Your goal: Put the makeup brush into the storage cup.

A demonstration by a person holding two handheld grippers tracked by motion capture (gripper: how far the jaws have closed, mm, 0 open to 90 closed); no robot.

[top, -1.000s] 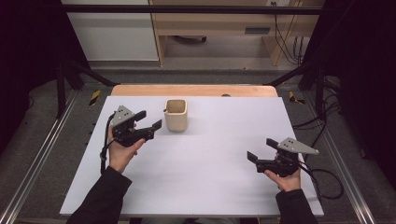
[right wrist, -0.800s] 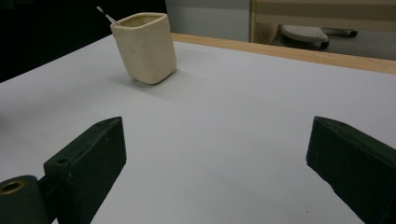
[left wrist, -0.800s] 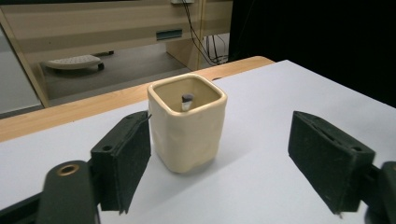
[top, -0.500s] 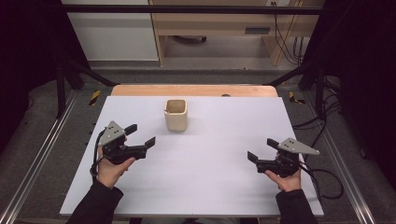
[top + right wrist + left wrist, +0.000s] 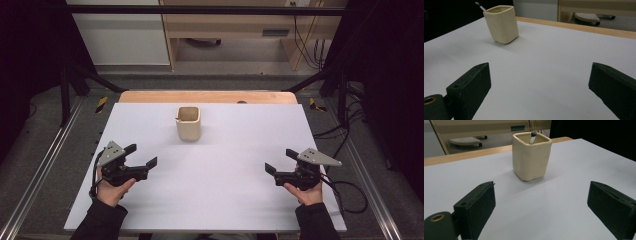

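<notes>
- Left gripper (image 5: 141, 155): held in the left hand (image 5: 111, 187) over the near-left part of the table (image 5: 240, 200). Jaws spread wide, nothing between them. They point toward the table's middle and slightly away from the person.
- Grey 3-cornered plate (image 5: 111, 152) sits on top of the left gripper; its cable loops down beside the wrist.
- Left gripper view: both black jaws rise at the bottom corners, well apart, with bare white tabletop between them. The cup (image 5: 531, 156) stands ahead, roughly centred between the 2 jaws but well beyond their tips.
- Right gripper (image 5: 280, 161): held in the right hand (image 5: 306, 192) over the near-right part of the table. Jaws spread wide, empty. They point left toward the table's middle.
- Grey plate (image 5: 317, 157) on top of the right gripper; cable (image 5: 350, 197) trails off the right table edge and curls back.
- Right gripper view: jaws well apart at the bottom corners, white surface between them. The cup (image 5: 502, 23) shows at upper left, far from the jaws.
- The 2 grippers are well apart from each other, at about the same depth on the table.
- Cup (image 5: 189, 122): cream, squarish with rounded corners, upright, on the far-middle part of the table, well apart from both grippers.
- A thin rod with a dark tip (image 5: 481, 7) leans inside the cup and sticks out above the rim; what it is I cannot tell.
- Table: white sheet over a wooden top, whose strip (image 5: 207, 96) shows along the far edge.
- Dark sleeves (image 5: 100, 222) enter from the bottom of the high view.
</notes>
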